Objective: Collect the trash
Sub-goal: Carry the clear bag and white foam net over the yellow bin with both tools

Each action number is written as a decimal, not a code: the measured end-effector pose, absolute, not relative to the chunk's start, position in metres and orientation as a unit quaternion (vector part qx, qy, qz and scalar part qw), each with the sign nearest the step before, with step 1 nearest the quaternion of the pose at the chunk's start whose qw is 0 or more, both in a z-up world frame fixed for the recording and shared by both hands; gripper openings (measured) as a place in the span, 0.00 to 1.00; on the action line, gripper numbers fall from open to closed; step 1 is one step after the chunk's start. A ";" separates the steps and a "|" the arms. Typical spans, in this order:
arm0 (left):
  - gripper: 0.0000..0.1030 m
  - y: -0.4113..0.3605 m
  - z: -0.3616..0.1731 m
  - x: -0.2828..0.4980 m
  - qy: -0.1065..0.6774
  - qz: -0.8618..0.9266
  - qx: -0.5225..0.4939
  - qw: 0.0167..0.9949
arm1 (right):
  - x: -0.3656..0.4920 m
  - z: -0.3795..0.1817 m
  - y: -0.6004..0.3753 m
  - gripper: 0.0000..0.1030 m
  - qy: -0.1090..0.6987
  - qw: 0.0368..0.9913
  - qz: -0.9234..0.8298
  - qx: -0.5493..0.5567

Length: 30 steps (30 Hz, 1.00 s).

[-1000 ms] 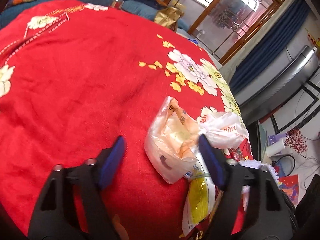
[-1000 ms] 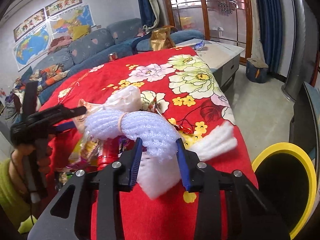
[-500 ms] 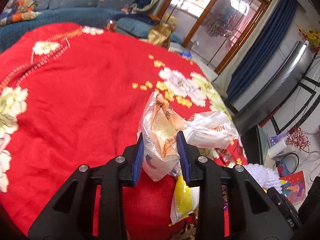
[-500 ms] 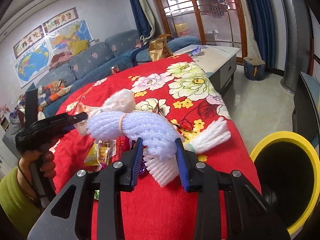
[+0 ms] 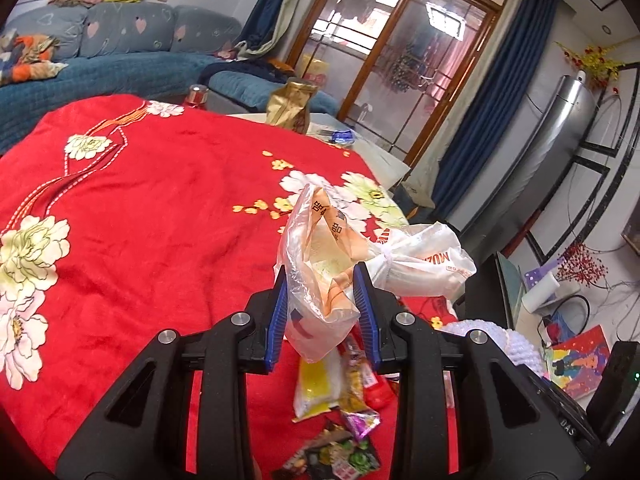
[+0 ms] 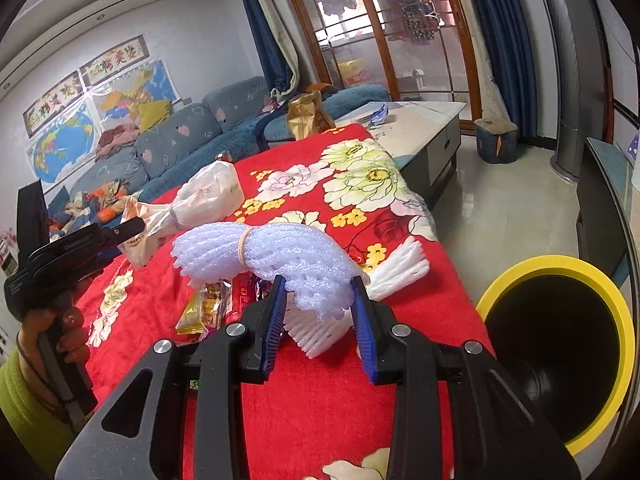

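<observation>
Shown, two grips ready for transfer: the left gripper (image 5: 320, 310) has just been closing and its blue pads now pinch the lower lobe of a knotted clear plastic bag (image 5: 320, 272), which hangs clear of the red floral blanket (image 5: 140, 208); the right gripper (image 6: 320, 320) is clamped on the near end of a pale lilac foam netting bundle (image 6: 280, 256), bound by a rubber band and likewise lifted off the cloth. From the right wrist view, the yellow-rimmed bin (image 6: 556, 344) stands on the floor just beyond the blanket's near right edge, its dark mouth facing up and unobstructed; both loads should travel there. To do the step well, judged from this layout: carry each load level and high enough that the bag's trailing knotted end does not drag through the loose snack wrappers (image 5: 340, 400) beneath it; bring one gripper over the bin at a time, so the two do not collide above the rim; release only when the load hangs wholly inside the rim, since bag and netting are light and may catch on the edge; the thin film may slip, so keep the pinch firm. White foam strips (image 6: 396, 264) and the wrappers remain on the blanket, uncollected.
</observation>
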State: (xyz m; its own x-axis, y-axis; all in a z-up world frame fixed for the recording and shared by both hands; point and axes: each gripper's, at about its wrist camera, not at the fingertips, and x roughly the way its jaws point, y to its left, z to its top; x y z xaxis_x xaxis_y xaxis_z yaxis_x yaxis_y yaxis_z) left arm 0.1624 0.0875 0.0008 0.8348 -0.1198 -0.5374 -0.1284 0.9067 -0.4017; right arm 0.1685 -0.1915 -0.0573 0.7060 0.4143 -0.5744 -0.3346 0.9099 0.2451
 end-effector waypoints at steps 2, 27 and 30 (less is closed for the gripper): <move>0.24 0.080 0.004 0.160 0.286 -0.003 -0.212 0.935 | 0.165 -0.054 -0.195 0.30 0.321 0.923 0.201 0.064; 0.24 0.017 0.017 0.156 0.280 -0.063 -0.158 0.945 | 0.146 -0.051 -0.281 0.30 0.310 0.940 0.113 0.090; 0.24 0.007 0.017 0.156 0.281 -0.072 -0.150 0.945 | 0.144 -0.051 -0.295 0.30 0.307 0.942 0.097 0.096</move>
State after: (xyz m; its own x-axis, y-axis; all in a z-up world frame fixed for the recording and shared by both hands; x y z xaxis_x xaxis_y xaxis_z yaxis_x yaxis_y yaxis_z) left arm 0.1565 0.0073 0.0169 0.8317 -0.2207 -0.5094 0.0522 0.9446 -0.3240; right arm 0.1440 -0.2952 -0.0509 0.7922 0.2427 -0.5599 -0.1242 0.9624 0.2414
